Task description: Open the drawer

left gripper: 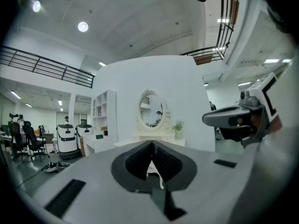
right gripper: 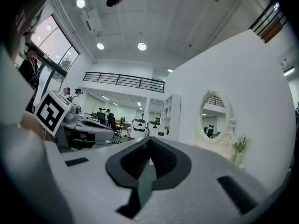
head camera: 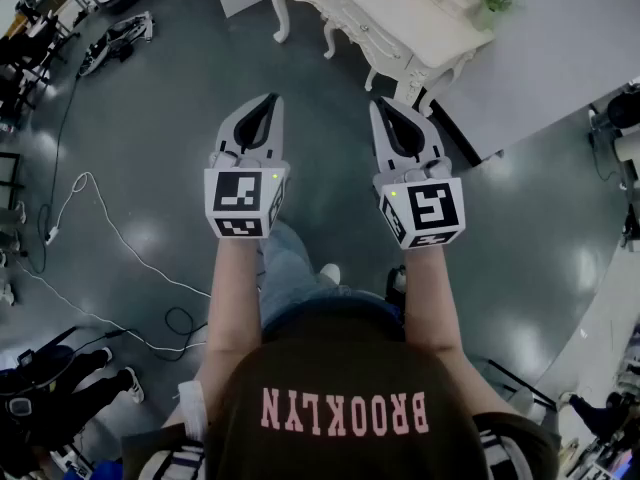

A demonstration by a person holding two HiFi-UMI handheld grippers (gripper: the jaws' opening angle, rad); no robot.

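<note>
Head view, looking down past the person's dark shirt [head camera: 340,388]: the left gripper [head camera: 271,100] and the right gripper [head camera: 379,103] are held out level, side by side, each with its jaws pressed together on nothing. Bare grey floor [head camera: 160,128] lies between them and the white dressing table [head camera: 360,13], which stands near but clearly apart. The drawer should sit in its carved front, though I cannot pick it out. By my reckoning nothing is done yet: the approach, the grip and the pull all remain. Only the gripper views show the oval mirror [left gripper: 150,108] on the table; only the head view shows the gap left to cross.
</note>
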